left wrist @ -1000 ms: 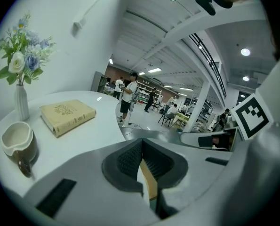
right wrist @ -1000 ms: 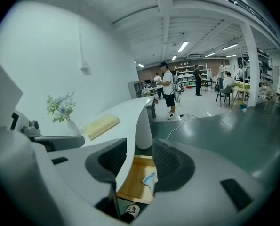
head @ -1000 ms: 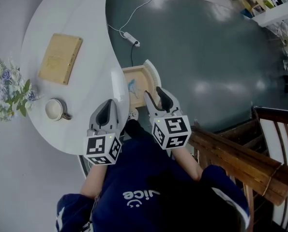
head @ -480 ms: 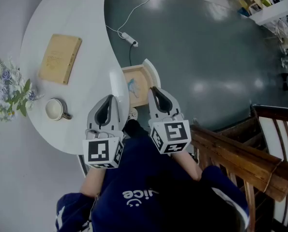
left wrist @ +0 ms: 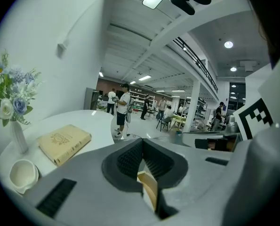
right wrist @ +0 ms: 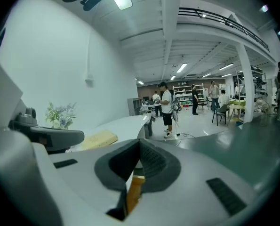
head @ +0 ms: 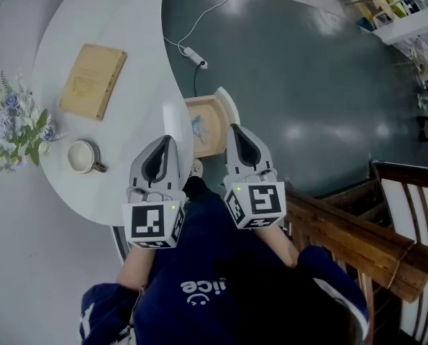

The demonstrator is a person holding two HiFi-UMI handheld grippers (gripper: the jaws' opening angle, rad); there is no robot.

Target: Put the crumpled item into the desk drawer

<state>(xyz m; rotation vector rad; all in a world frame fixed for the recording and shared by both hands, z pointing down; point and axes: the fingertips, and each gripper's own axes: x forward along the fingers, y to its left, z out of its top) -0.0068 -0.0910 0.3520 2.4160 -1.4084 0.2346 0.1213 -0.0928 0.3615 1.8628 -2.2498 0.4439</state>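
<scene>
One bluish crumpled item [head: 197, 129] lies in one open pale wooden drawer [head: 212, 113]; my left claw [head: 163, 144] and right claw [head: 237, 132] are both closed, empty.

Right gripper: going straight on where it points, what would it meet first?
Probably the open drawer, whose wooden rim shows below the shut jaws of the right gripper; it might pass above, depth unclear.

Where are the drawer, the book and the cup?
drawer [head: 212, 119]: head view, bare wooden bottom.
book [head: 93, 81]: head view, middle of the cover.
cup [head: 79, 157]: head view, inside of the bowl.
</scene>
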